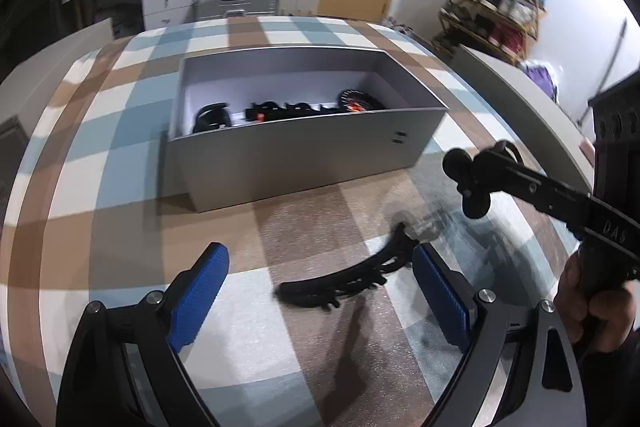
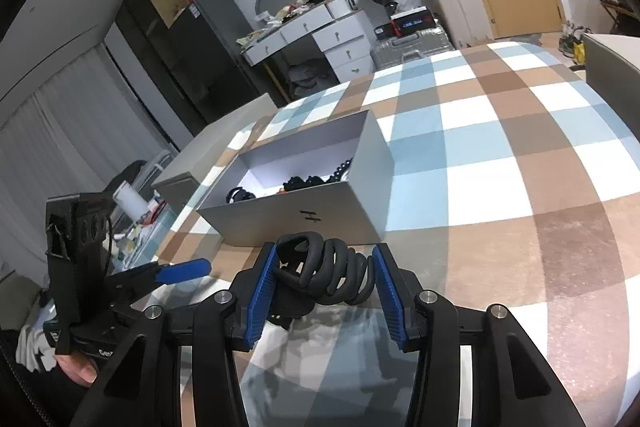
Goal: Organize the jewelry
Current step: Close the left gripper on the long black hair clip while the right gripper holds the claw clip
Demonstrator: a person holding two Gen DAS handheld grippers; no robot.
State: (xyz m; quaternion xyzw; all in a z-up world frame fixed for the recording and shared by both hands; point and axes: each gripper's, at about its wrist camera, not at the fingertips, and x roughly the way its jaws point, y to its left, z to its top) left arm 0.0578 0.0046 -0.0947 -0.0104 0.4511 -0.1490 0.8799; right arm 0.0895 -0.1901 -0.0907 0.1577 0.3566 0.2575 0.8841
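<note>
Flanking grey box (image 1: 296, 155): black hairpiece (image 1: 352, 279)

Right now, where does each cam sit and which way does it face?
Left wrist: on the left tongs, aimed down at a black comb on the checked cloth; the right hand shows.
Right wrist: on the right tongs, shut on a black coil, facing the room.
Shared: grey box, each other's tongs.
</note>
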